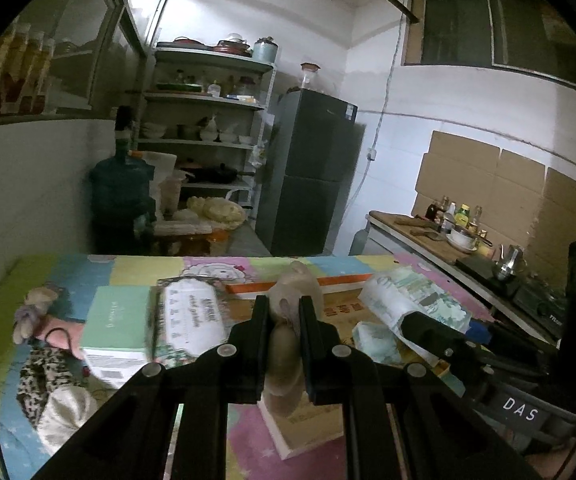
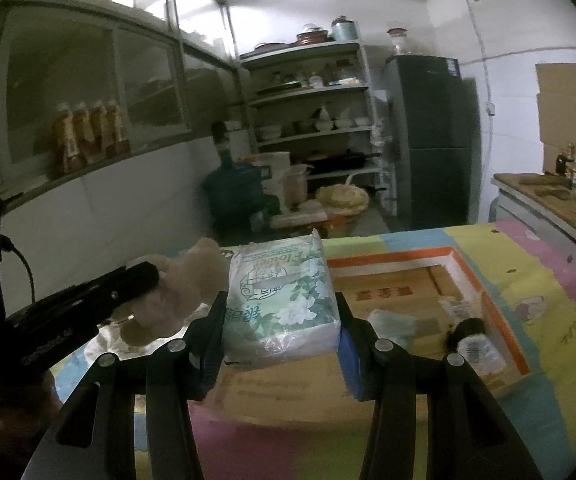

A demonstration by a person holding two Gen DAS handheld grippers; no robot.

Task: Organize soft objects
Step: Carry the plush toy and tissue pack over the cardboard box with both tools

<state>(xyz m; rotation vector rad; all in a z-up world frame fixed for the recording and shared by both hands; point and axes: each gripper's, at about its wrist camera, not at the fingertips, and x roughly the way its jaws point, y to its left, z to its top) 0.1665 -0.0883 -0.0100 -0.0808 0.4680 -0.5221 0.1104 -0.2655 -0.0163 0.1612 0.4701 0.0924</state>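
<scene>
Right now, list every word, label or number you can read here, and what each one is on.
"DAS": white letters on the right gripper body, left wrist view.
"Flower": upside down on the tissue pack in the right gripper.
Tissue pack's Chinese characters: not legible.
Tissue pack with framed label: script blurred.
Green box: faint print, unreadable.
Cardboard box: red characters, blurred.
Left gripper body: white lettering, too blurred.

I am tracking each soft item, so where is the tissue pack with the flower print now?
The tissue pack is clamped in the right gripper, above the cardboard box, with the plush toy to its left.
</scene>
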